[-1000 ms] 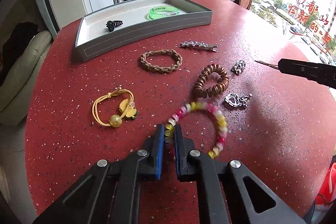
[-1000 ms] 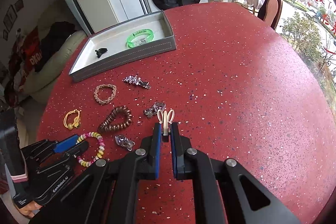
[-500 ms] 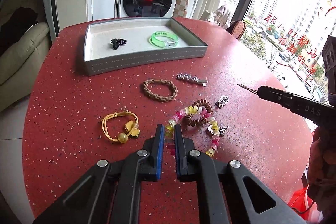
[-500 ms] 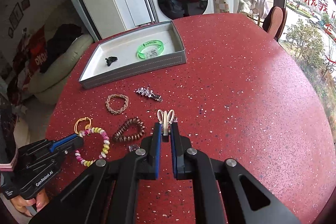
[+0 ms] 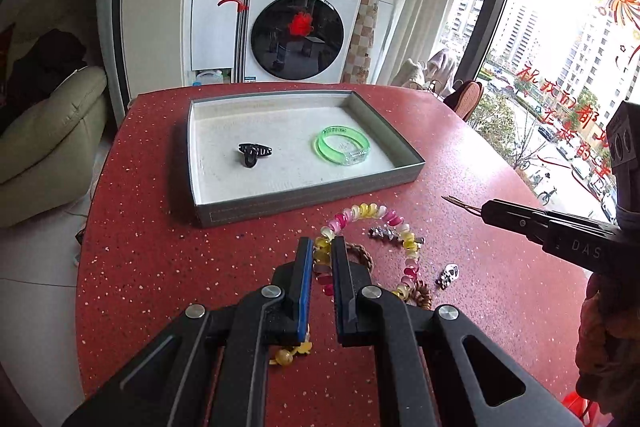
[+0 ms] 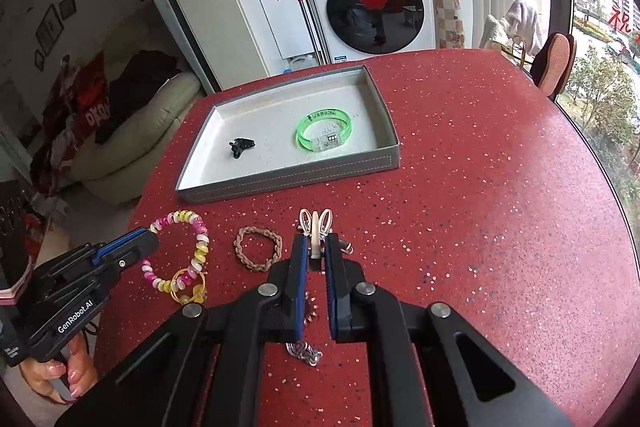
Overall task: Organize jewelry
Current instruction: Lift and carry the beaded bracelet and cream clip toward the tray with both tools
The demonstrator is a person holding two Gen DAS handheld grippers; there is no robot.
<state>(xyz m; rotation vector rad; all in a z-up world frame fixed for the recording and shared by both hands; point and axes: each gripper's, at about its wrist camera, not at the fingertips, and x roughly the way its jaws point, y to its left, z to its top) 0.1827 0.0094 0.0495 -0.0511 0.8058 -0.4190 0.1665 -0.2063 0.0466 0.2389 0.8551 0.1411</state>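
My left gripper (image 5: pixel 322 251) is shut on a pink and yellow coil bracelet (image 5: pixel 376 213), which hangs in the air above the red table. Just ahead lies the grey tray (image 5: pixel 304 205), holding a green bangle (image 5: pixel 340 150) and a black clip (image 5: pixel 254 151). My right gripper (image 6: pixel 316 247) is shut on a small cream and rose-gold hair clip (image 6: pixel 316 223), held above the table short of the tray (image 6: pixel 288 183). In the right wrist view the left gripper (image 6: pixel 150 241) carries the bracelet (image 6: pixel 200 239) at the left.
Loose on the table lie a brown braided bracelet (image 6: pixel 258 253), a yellow hair tie (image 6: pixel 188 287), a silver hair clip (image 5: pixel 386 233), a silver charm (image 5: pixel 450 273) and a brown coil tie (image 5: pixel 420 293). A sofa stands left, and a washing machine stands behind the table.
Both grippers rose and moved toward the tray. The coil bracelet came off the table in the left gripper. The hair clip stayed in the right gripper.
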